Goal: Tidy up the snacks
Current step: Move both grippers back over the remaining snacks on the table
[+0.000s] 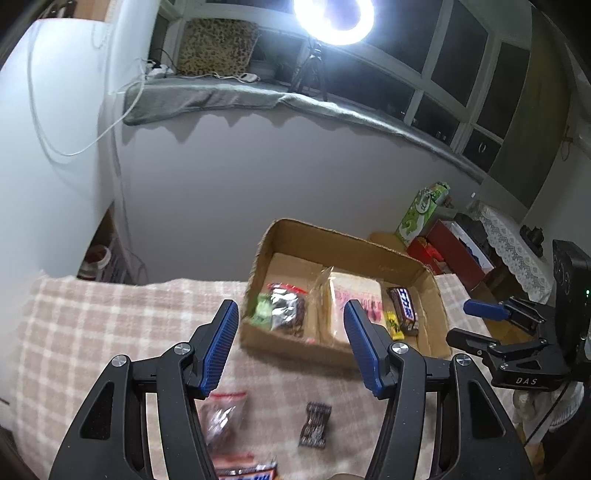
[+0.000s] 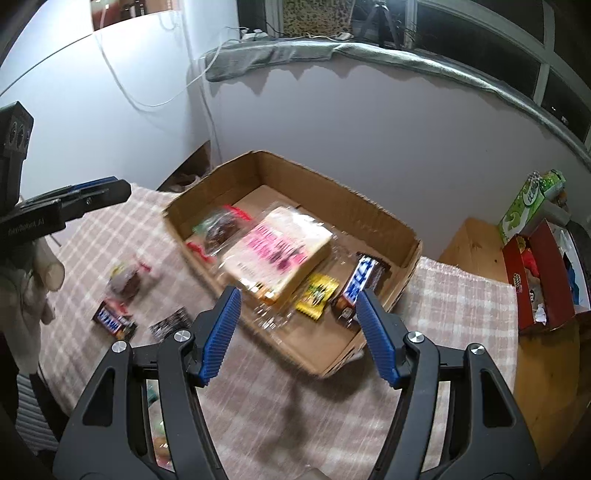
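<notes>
A shallow cardboard box [image 1: 332, 236] [image 2: 332, 184] stands on the checked cloth. In it lie a wrapped sandwich with a pink label [image 1: 356, 295] [image 2: 277, 254], a red-zip bag of dark snacks [image 1: 286, 306] [image 2: 218, 229], a yellow packet [image 1: 393, 325] [image 2: 317, 295] and a Snickers bar [image 1: 404, 308] [image 2: 360, 284]. On the cloth near the box lie another snack bag [image 1: 221, 417] [image 2: 125, 277], a small dark packet [image 1: 314, 424] [image 2: 170, 325] and a Snickers bar [image 1: 247, 470] [image 2: 112, 319]. My left gripper [image 1: 290, 308] [image 2: 122, 190] hovers open and empty before the box. My right gripper [image 2: 298, 295] [image 1: 461, 321] is open and empty at the box's near right corner.
A green carton [image 1: 421, 210] [image 2: 524, 206] and an open red box [image 1: 454, 254] [image 2: 532, 280] stand right of the table on a wooden surface [image 2: 476, 243]. A wall rises just behind the cardboard box. A ring light [image 1: 332, 18] shines from the sill. A gloved hand [image 2: 33, 288] holds the left gripper.
</notes>
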Demonstrator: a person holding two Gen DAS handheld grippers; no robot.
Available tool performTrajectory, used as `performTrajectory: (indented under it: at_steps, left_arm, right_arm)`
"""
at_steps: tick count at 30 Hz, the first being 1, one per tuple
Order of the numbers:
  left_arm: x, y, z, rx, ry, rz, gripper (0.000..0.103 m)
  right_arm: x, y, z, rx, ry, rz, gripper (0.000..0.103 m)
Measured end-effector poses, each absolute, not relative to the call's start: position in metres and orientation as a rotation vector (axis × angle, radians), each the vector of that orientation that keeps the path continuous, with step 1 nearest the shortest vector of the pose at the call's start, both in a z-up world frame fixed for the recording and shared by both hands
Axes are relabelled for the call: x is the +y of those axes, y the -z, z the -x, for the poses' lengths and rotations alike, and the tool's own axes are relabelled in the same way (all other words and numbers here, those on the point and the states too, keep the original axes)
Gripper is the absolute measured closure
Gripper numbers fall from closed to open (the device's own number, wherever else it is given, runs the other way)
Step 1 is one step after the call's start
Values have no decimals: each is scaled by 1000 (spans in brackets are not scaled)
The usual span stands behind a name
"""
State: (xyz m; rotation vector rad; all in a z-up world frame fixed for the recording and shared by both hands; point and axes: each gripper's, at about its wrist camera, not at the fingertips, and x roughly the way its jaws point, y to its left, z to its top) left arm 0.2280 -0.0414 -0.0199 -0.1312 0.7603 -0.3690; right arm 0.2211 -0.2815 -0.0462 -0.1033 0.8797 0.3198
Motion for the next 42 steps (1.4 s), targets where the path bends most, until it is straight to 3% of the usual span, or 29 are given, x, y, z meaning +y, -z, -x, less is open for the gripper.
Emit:
performTrajectory:
  at_steps: [19,29,42]
  left_arm:
    - [17,57,-131,777,359,250,44]
    - [-1,98,-92,850,395,255,44]
    - [-40,117,-98,922,460,166,44]
  right_arm:
    - [-238,86,-111,911,-432,120,35]
    - [-218,132,-75,970,-427,124,35]
    - [-199,147,-74,1001,-459,155,39]
